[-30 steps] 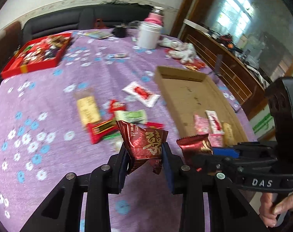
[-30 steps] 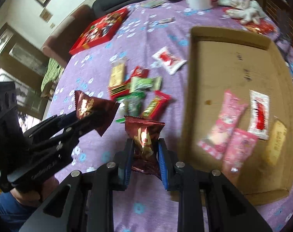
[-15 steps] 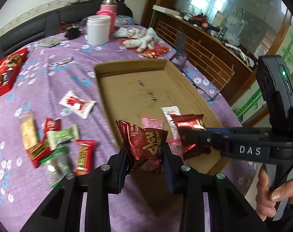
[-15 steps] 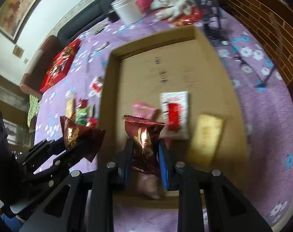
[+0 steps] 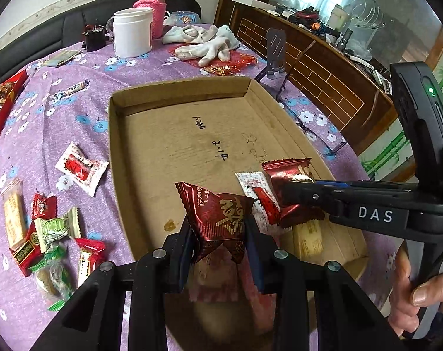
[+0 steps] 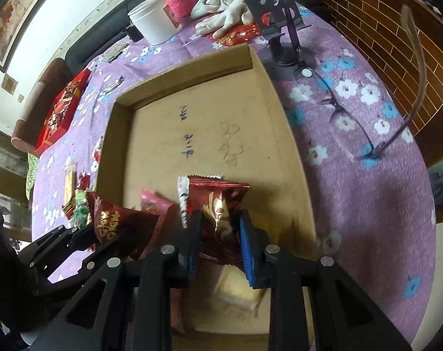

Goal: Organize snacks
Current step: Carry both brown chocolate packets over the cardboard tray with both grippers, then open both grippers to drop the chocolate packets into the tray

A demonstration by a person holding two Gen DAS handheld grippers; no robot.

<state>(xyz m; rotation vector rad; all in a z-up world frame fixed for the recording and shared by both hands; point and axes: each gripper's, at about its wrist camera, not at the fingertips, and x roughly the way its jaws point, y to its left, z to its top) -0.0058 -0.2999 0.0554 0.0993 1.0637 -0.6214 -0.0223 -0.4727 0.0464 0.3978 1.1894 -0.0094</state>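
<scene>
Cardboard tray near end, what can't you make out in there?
- Left wrist view: pink packets blurred behind the left claw and its red packet.
- Right wrist view: yellow snack blurred, partly hidden by the right claw.
- Tray near rim: hidden.

Both wrist cameras look steeply down, close above the shared cardboard tray (image 5: 280, 111).

A home living room: floral purple tablecloth (image 5: 60, 122), black sofa (image 5: 45, 32), framed picture (image 6: 13, 14).
</scene>
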